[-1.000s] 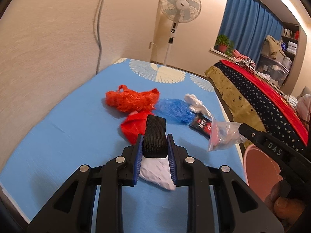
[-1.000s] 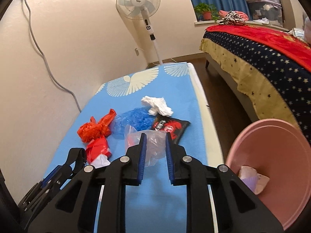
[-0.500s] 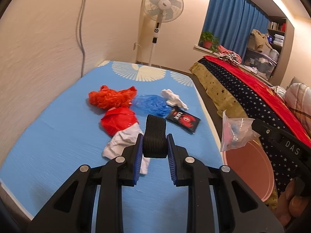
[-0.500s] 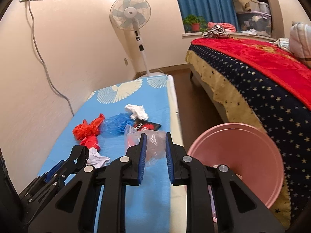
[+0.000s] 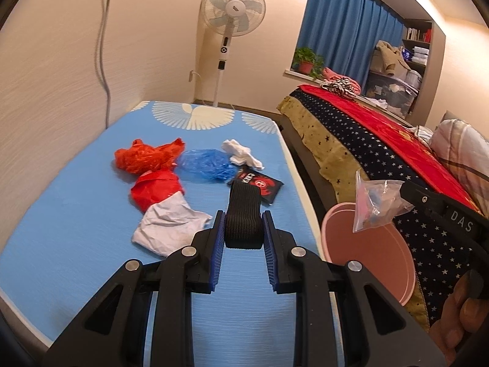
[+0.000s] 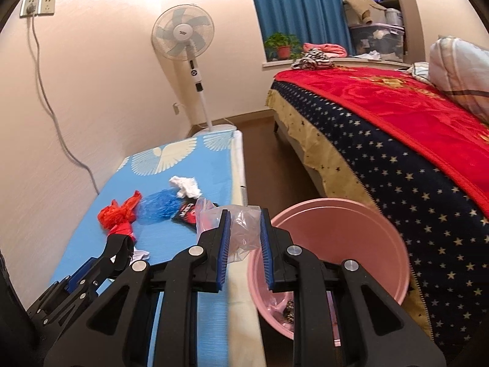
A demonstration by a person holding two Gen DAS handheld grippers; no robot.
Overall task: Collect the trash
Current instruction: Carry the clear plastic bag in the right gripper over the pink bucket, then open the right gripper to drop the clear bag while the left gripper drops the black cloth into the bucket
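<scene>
My left gripper is shut on a black elastic band and holds it above the blue mat. My right gripper is shut on a clear plastic bag, also seen in the left wrist view, over the left rim of the pink bin. The bin also shows in the left wrist view. On the mat lie a white paper, red wrapper, orange bag, blue bag, white tissue and black-red packet.
The pink bin holds some trash at its bottom. A bed with a starred red blanket stands right of the bin. A standing fan is at the mat's far end. A wall runs along the mat's left side.
Both grippers have pulled back and swung right. The clear bag has moved from over the mat to over the pink bin. The white paper stays on the mat.
</scene>
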